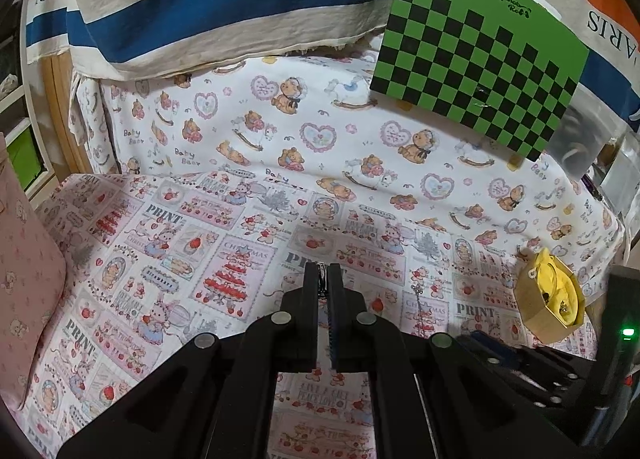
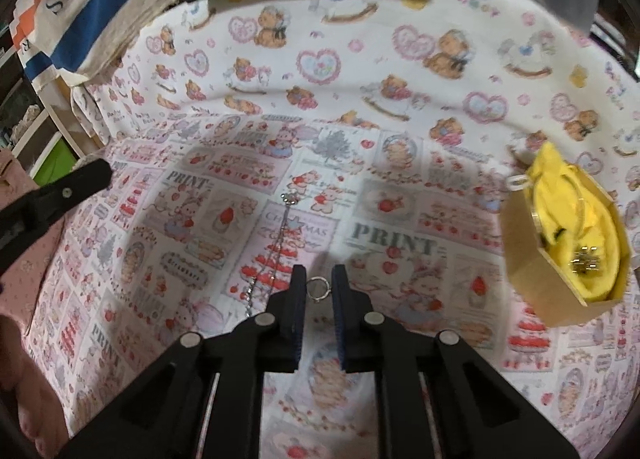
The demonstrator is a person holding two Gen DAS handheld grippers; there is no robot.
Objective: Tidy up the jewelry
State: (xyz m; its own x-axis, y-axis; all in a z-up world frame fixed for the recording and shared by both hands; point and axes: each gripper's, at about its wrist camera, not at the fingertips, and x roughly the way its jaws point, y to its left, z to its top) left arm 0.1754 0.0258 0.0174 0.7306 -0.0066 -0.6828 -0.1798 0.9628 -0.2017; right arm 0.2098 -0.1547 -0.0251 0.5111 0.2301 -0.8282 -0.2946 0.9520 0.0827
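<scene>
On the patterned cloth (image 2: 400, 235) right in front of the right gripper (image 2: 319, 279), a thin silver chain (image 2: 276, 247) lay stretched out, with its ring end (image 2: 319, 286) sitting between the two fingers. There was a narrow gap on each side of the ring, so the pads weren't pressing on it as far as I could tell, nothing actually gripped. The left gripper (image 1: 323, 279) was closed down to a sliver; something shiny showed in the slit, but I couldn't tell if it was holding anything.

The risky bit, I'd say: that ring was tiny and lay flat on soft fabric. The fingers could easily pinch cloth along with it, or nudge the ring out sideways and miss. And if it did get lifted, the long chain would probably drag, swing or snag on the fabric.

The little cardboard box (image 2: 532, 283) with the yellow lining (image 2: 568, 207) sat well off to the right, tilted, with some gold pieces (image 2: 584, 261) already in it. Its rim looked easy to bump or tip.

Room-wise it was decent: open cloth between chain and box, and the green checkered board (image 1: 480, 59) was propped at the back, well out of the way.
</scene>
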